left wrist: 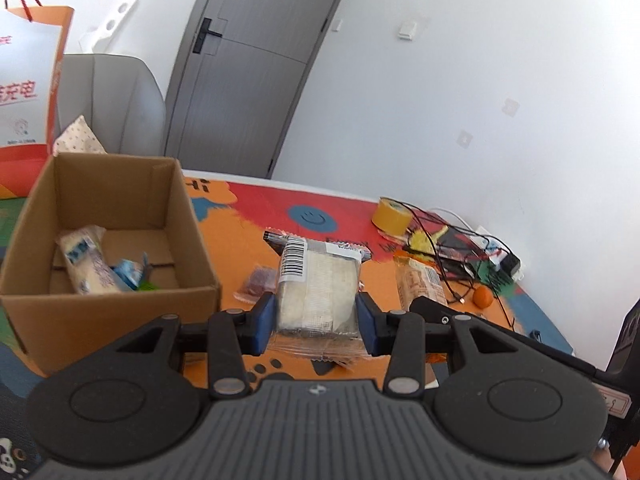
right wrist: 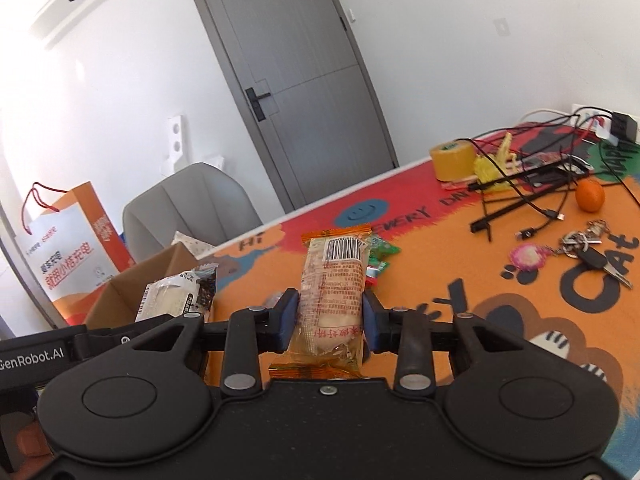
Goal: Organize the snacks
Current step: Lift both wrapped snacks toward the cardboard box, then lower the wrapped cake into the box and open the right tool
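Observation:
My left gripper (left wrist: 316,322) is shut on a clear-wrapped white cake pack (left wrist: 318,284) with a barcode label, held above the table just right of the cardboard box (left wrist: 120,304). The box holds a white-blue snack packet (left wrist: 86,258) and small blue and green wrappers. My right gripper (right wrist: 330,320) is shut on an orange-edged snack bar (right wrist: 334,292) and holds it above the mat. The left gripper and its cake pack (right wrist: 176,296) show at the left of the right wrist view, over the box (right wrist: 116,300). A small dark candy packet (left wrist: 258,282) lies on the mat.
A colourful orange mat (right wrist: 440,264) covers the table. A tape roll (left wrist: 392,216), tangled cables (left wrist: 460,256), a tangerine (right wrist: 590,196) and keys (right wrist: 580,244) lie at the right. A green wrapper (right wrist: 380,256) lies behind the bar. A paper bag (left wrist: 28,80) and grey chair (right wrist: 188,204) stand behind the box.

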Demonstrator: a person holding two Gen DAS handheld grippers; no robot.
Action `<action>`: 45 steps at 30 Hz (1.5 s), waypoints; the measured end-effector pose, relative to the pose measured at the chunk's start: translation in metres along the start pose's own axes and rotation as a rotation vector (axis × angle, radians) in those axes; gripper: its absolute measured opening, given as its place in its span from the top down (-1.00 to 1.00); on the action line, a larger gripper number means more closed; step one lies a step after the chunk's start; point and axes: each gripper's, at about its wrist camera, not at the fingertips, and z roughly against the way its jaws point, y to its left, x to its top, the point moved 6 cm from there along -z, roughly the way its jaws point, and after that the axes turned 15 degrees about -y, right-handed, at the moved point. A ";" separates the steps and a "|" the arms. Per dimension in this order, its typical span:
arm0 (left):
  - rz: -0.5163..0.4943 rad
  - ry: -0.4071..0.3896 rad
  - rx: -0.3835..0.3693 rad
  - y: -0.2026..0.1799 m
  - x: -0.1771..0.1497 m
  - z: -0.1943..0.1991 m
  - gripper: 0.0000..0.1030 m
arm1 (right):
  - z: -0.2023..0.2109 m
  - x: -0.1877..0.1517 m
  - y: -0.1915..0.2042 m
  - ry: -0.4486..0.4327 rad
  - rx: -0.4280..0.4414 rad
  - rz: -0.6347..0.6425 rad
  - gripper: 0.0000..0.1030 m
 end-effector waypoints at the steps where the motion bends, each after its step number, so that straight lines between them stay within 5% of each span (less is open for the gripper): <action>1: 0.004 -0.008 0.008 0.004 0.003 0.002 0.18 | 0.000 0.001 0.005 -0.003 0.010 0.002 0.32; 8: 0.037 -0.074 0.091 0.043 0.031 0.017 0.18 | -0.004 0.005 0.042 -0.015 0.077 0.018 0.33; 16: 0.051 -0.125 0.177 0.083 0.054 0.028 0.53 | -0.015 0.004 0.088 -0.022 0.171 0.037 0.32; 28: 0.041 -0.098 0.199 0.093 0.045 0.037 0.45 | -0.018 -0.006 0.112 0.012 0.214 0.029 0.33; 34: 0.044 -0.058 0.199 0.092 0.033 0.038 0.21 | -0.010 -0.004 0.105 0.008 0.200 0.026 0.32; 45: 0.043 -0.101 0.260 0.109 0.042 0.063 -0.44 | -0.028 -0.008 0.141 0.026 0.273 0.043 0.32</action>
